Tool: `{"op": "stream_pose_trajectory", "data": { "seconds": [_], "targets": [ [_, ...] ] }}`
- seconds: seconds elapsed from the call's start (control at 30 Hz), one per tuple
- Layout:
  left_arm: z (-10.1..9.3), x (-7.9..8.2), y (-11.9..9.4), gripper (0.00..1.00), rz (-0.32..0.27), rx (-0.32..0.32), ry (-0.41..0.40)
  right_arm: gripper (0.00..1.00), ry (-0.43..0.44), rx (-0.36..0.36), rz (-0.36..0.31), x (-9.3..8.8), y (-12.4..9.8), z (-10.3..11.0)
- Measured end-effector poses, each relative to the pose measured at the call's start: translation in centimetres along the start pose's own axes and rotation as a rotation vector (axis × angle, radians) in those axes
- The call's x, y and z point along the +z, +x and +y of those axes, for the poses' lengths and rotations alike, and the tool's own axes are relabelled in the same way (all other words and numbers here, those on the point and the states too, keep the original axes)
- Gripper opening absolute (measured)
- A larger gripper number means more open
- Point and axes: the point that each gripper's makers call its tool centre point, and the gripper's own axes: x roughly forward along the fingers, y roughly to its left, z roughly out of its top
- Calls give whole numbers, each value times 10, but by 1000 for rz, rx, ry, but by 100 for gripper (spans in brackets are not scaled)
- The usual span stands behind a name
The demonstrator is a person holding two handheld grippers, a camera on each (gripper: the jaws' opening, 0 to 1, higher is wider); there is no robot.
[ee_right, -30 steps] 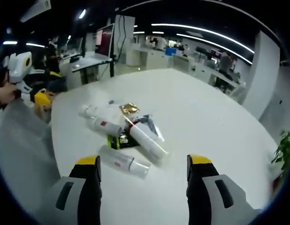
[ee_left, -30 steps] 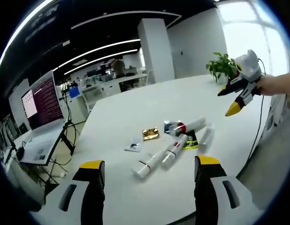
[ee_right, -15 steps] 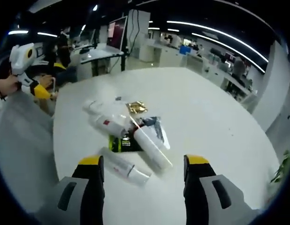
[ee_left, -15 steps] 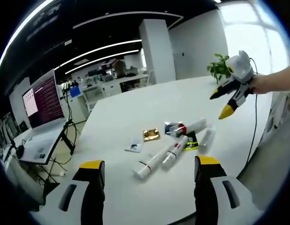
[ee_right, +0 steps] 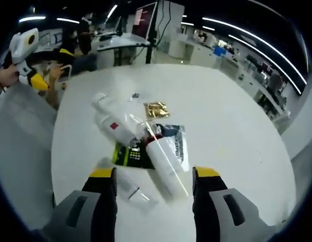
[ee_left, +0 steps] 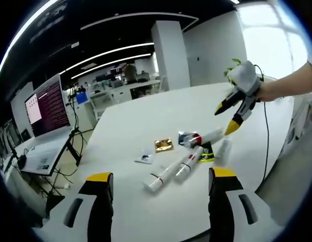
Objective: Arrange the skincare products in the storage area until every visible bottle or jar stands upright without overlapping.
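Skincare tubes (ee_right: 163,164) lie flat, heaped mid-frame on the white table (ee_right: 231,116), likely light, smooth, prone to rolling, so I'd grip mid-barrel; my right gripper (ee_right: 153,174) hovers above them, jaws spread, empty, my left gripper (ee_left: 158,181) likewise spread, holding nothing.

Both hand-held grippers (ee_left: 158,196) (ee_right: 154,189) open, empty.

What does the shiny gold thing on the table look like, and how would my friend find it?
Look at the big white table and find the heap of white tubes lying on their sides near its edge. Just beside that heap, on the side toward the middle of the table, lies a small flat gold packet. It is the one shiny, crinkly gold thing there; its neighbours are white, black or clear.
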Motion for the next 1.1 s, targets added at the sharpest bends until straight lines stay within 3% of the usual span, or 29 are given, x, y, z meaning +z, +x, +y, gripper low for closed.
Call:
{"op": "stream_pose_trajectory", "data": {
  "seconds": [0.67,1.1],
  "targets": [
    [-4,0,0,72,15,-9,2,44,-119,93,117,-4,48,-11],
    [1,-1,0,71,16,9,-14,35,-236,186,209,-15,78,-6]
  ]
}}
